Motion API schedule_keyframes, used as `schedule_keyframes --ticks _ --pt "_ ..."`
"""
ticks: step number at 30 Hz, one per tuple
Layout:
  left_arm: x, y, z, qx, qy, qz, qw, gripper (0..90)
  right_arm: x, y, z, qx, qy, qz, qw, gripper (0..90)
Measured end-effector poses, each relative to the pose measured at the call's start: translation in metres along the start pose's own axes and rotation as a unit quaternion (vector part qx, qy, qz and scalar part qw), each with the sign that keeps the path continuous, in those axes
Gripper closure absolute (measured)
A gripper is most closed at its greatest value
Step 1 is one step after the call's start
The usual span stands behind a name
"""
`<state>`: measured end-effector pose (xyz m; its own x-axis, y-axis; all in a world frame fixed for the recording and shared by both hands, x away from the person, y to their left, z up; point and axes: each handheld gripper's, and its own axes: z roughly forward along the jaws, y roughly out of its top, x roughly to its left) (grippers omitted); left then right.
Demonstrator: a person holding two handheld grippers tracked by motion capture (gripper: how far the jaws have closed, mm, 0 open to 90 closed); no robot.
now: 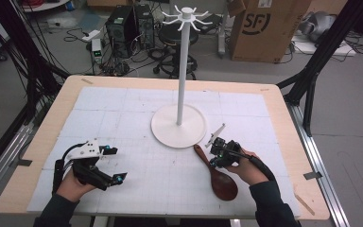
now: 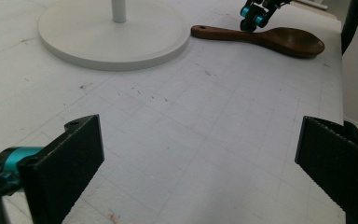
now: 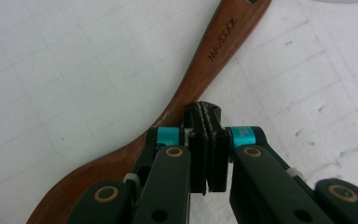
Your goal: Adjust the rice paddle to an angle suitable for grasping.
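A dark wooden spoon (image 1: pixel 223 182) lies on the white gridded mat right of centre, its handle pointing toward the stand's base. My right gripper (image 1: pixel 216 160) hovers over the spoon's neck, pointing down, with its jaws pressed together and nothing between them. From its own camera the shut right gripper (image 3: pixel 205 112) sits just beside the neck of the spoon (image 3: pixel 205 70). My left gripper (image 1: pixel 114 164) rests low at the mat's front left, wide open and empty. Its camera looks between the spread jaws of the left gripper (image 2: pixel 198 158) toward the spoon (image 2: pixel 279 39) and the right gripper (image 2: pixel 253 17).
A white hook stand (image 1: pixel 182 71) rises from a round base (image 1: pixel 165 130) at the mat's centre; the base (image 2: pixel 74 32) lies close to the spoon's handle tip. The wooden table edge (image 1: pixel 290 142) borders the mat. Behind the table stand a cardboard box (image 1: pixel 264 28), computer towers (image 1: pixel 123 26) and a stool.
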<state>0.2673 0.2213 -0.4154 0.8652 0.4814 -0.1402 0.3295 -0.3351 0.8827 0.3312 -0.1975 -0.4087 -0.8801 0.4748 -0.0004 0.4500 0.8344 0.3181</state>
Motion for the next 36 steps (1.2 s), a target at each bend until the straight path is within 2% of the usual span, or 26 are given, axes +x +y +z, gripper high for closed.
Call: schedule_keyframes --ticks 5,11,14,18,20,23,25,28,31,32,33,35,36 --pt "0.000 0.000 0.001 0.001 0.001 0.000 1.0000 1.7 -0.003 0.003 0.004 0.000 0.003 0.007 1.0000 89.5" --pt "0.000 0.000 0.001 0.002 0.000 0.000 1.0000 1.7 0.004 0.011 0.005 -0.004 0.008 -0.011 0.9999 89.4" --pt "0.000 0.000 0.000 0.001 0.000 -0.001 1.0000 1.7 0.013 0.017 0.006 -0.001 0.014 -0.029 0.9995 89.5" --pt "0.000 0.000 0.001 0.002 0.000 0.000 1.0000 1.7 0.018 0.020 0.007 0.000 0.023 -0.039 0.9990 89.5" --pt "0.000 0.000 0.001 0.002 0.000 0.000 1.0000 1.7 0.025 0.022 0.009 0.004 0.025 -0.060 0.9979 89.5" --pt "0.000 0.000 0.000 0.001 0.000 -0.001 1.0000 1.7 0.029 0.023 0.009 0.003 0.026 -0.072 0.9970 89.3" --pt "0.000 -0.001 0.000 0.001 0.000 -0.002 1.0000 1.7 0.027 0.022 0.006 -0.003 0.032 -0.069 0.9971 85.6" --pt "0.001 -0.001 0.000 0.002 -0.001 -0.001 1.0000 1.7 0.026 0.020 -0.001 -0.010 0.046 -0.051 0.9975 77.5" --pt "0.001 -0.001 0.000 0.002 -0.001 -0.001 1.0000 1.7 0.028 0.018 -0.010 -0.026 0.069 -0.052 0.9960 67.1" --pt "0.001 -0.001 0.000 0.002 -0.001 -0.001 1.0000 1.7 0.028 0.018 -0.010 -0.026 0.069 -0.052 0.9960 67.1" --pt "0.001 -0.001 0.000 0.002 -0.002 -0.001 1.0000 1.7 0.030 0.018 -0.014 -0.027 0.075 -0.057 0.9952 60.7" --pt "0.001 -0.001 0.000 0.002 -0.002 -0.001 1.0000 1.7 0.033 0.018 -0.017 -0.022 0.082 -0.067 0.9941 54.4" --pt "0.001 -0.001 0.000 0.001 -0.002 -0.002 1.0000 1.7 0.033 0.018 -0.017 -0.022 0.082 -0.067 0.9941 54.4"
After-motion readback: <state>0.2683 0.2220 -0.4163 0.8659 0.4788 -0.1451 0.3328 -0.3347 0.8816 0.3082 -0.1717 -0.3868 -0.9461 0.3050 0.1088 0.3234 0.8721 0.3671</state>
